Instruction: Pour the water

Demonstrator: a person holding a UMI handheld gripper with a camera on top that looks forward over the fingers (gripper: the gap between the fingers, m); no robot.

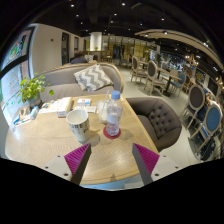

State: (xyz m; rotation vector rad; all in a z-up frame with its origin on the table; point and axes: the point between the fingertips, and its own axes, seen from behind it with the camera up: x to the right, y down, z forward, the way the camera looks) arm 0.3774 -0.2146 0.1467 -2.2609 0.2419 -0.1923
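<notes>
No legible txt anywhere; water bottle (113, 112) label prob has print, too small to read.

The gripper (110, 158) hangs over the near edge of a table (45, 135), its two fingers spread apart with nothing between them. Just ahead of the fingers stands a bottle (113, 114) upright on a coaster (113, 133), and a cup (78, 122) stands just left of it (near, not touching). Farther back on the table lie papers (62, 104), with a plant (30, 92) at the left end. A sofa with a cushion (94, 78) sits behind the table, an armchair (160, 120) to its right, more chairs (200, 110) beyond.
</notes>
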